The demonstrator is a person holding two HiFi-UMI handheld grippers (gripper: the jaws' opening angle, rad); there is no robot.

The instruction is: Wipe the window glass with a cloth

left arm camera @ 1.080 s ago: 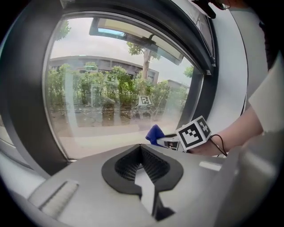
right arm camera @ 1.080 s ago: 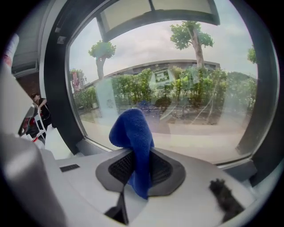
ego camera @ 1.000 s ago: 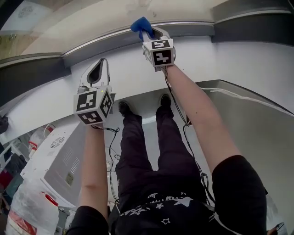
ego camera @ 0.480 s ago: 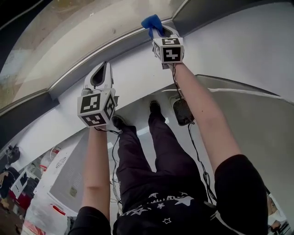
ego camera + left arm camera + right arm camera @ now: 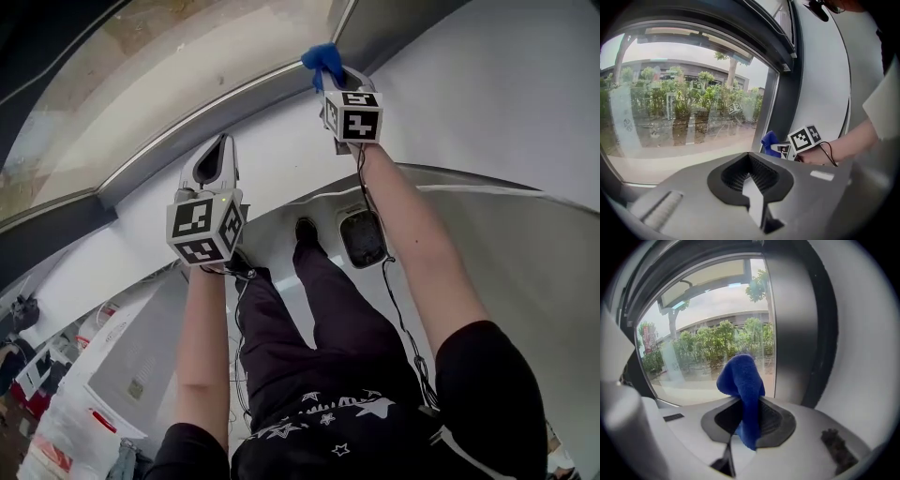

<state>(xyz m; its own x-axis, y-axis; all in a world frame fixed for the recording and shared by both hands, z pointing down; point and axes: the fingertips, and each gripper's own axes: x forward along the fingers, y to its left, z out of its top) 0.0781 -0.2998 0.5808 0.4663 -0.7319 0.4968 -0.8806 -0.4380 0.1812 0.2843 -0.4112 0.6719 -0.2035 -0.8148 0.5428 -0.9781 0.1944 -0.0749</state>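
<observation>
Drifting toward the glass (image 5: 169,94) corner, the right gripper (image 5: 328,75) is pinching the cloth (image 5: 321,58), wiping likely barely begun, while the left gripper (image 5: 221,142) is idling, jaws together.

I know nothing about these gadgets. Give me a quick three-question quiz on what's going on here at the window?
1. True or false: the left gripper is holding the cloth.
2. What colour is the cloth? A red, B blue, C white.
3. Fill the gap: in the left gripper view, the cloth is by the lower ___ corner of the window glass.

Key:
1. False. The right gripper is shut on the cloth, and the left gripper is shut with nothing between its jaws.
2. B.
3. Right.
</observation>
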